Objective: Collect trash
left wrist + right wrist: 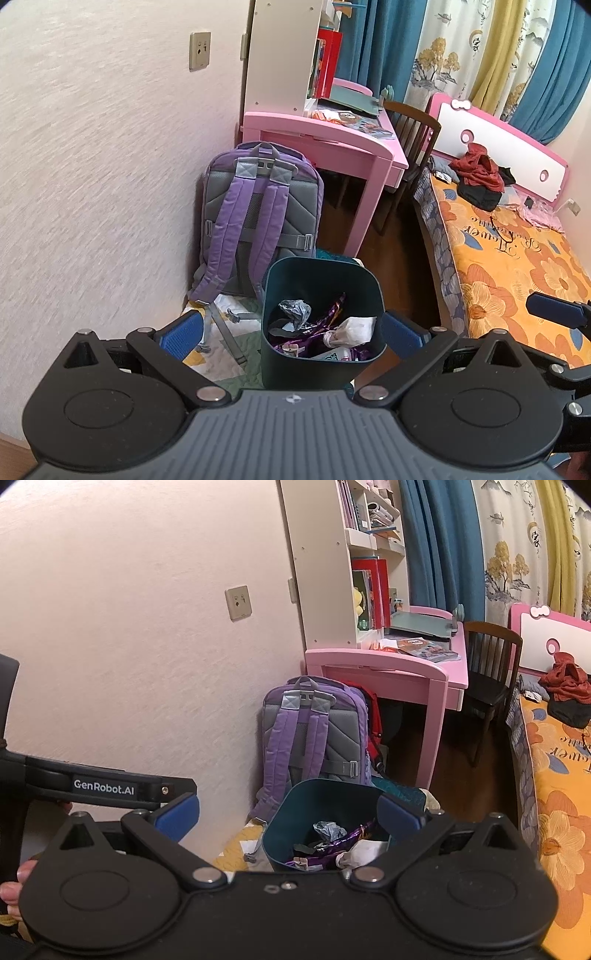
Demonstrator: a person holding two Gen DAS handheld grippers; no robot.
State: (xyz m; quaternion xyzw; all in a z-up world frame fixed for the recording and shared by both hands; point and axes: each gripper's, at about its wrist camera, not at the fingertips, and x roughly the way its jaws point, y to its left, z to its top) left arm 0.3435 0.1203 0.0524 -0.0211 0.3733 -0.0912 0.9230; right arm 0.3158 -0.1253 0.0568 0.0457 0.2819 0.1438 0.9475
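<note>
A dark teal trash bin stands on the floor in front of a purple backpack. It holds crumpled grey paper, purple wrappers and white crumpled paper. My left gripper is open and empty, its blue pads either side of the bin, above it. In the right wrist view the bin shows with the same trash inside. My right gripper is open and empty, just above and near the bin. The left gripper's arm reaches in from the left there.
A purple backpack leans against the wall behind the bin. A pink desk with books and a wooden chair stand further back. A bed with an orange flowered cover and clothes lies on the right. A quilted mat lies on the floor.
</note>
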